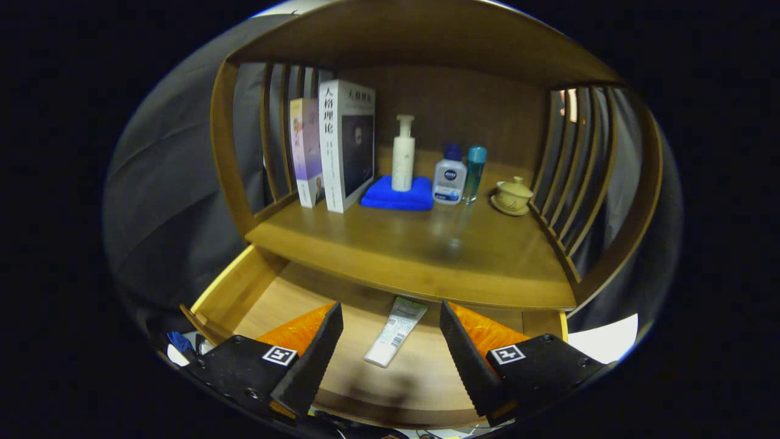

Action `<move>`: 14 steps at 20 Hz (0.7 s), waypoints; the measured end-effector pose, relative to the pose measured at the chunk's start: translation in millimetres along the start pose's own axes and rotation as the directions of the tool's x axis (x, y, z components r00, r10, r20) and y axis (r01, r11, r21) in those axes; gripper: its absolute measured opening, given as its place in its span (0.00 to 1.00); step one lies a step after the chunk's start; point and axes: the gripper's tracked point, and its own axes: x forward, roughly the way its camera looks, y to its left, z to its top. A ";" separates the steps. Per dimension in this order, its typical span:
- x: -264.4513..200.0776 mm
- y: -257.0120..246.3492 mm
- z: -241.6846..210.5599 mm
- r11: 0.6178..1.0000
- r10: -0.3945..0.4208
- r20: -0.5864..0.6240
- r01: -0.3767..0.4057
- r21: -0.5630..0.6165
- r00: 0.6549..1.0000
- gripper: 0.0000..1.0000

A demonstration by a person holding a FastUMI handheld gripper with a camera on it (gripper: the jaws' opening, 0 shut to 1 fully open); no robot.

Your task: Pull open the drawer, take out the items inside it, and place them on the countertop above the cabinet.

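From the gripper view I see the drawer (244, 292) already pulled open beneath the desk (420, 250), and my tool (390, 341) hangs over it with its fingers spread wide apart, holding nothing. A white tube (395, 332) lies flat on the drawer floor, between the fingers and just ahead of them, its far end tucked under the desk's front edge. I judge it light, soft-walled and a bit slick, so I would close across its middle, gently enough not to squash it. On the desk above stand two books (338, 146), a pump bottle (403, 155) on a blue cloth (396, 196), two small bottles (457, 174) and a lidded cup (513, 194), leaving bare wood in front.
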 end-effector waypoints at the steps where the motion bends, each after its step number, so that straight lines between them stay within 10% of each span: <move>1: 6.9 -1.4 -3.2 1.000 0.003 -0.032 -0.003 -0.001 0.999 1.00; 14: 81.4 7.3 -69.7 0.999 0.042 -0.386 -0.026 0.047 0.922 1.00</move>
